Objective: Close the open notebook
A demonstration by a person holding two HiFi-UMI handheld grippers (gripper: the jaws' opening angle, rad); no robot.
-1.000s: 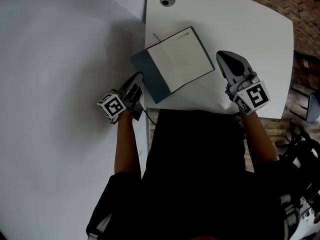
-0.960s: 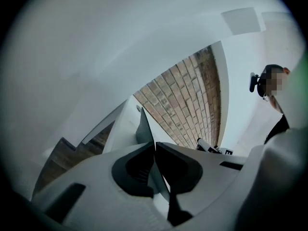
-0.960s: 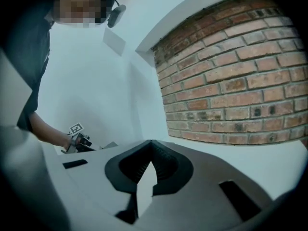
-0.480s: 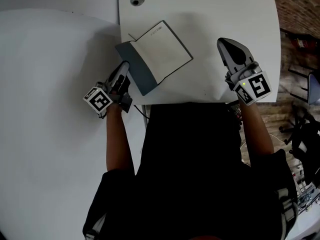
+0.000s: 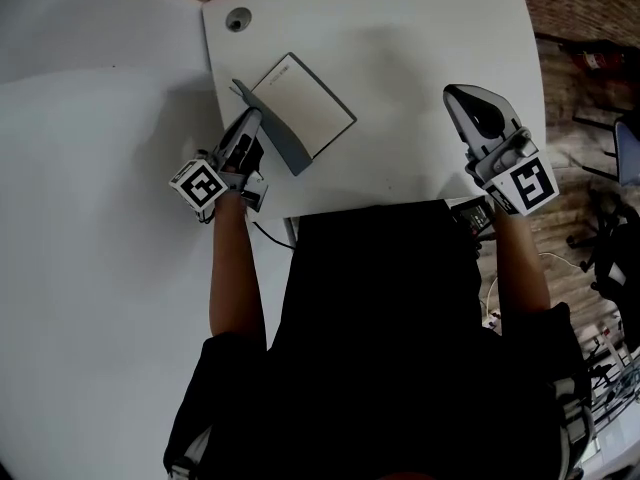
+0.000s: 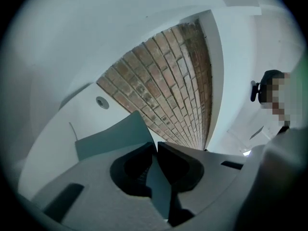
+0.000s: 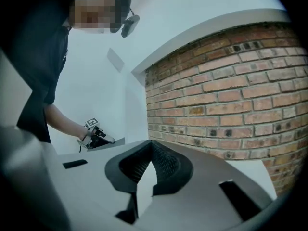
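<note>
Our left gripper [image 5: 252, 123], jaws just eased wider yet pinching the raised cover [image 5: 280, 146], is left of the open page [image 5: 308, 106] of the notebook [image 5: 290, 118] on the desk [image 5: 420, 58]; our right gripper [image 5: 470, 103], pressed together empty, hangs well apart.

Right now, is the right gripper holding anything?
No. In the right gripper view, the right gripper has its jaws tip to tip with nothing between them.

No text can be read. A faint mark on the notebook [image 5: 305, 113] page, beyond the left gripper [image 5: 252, 120], is too small.
</note>
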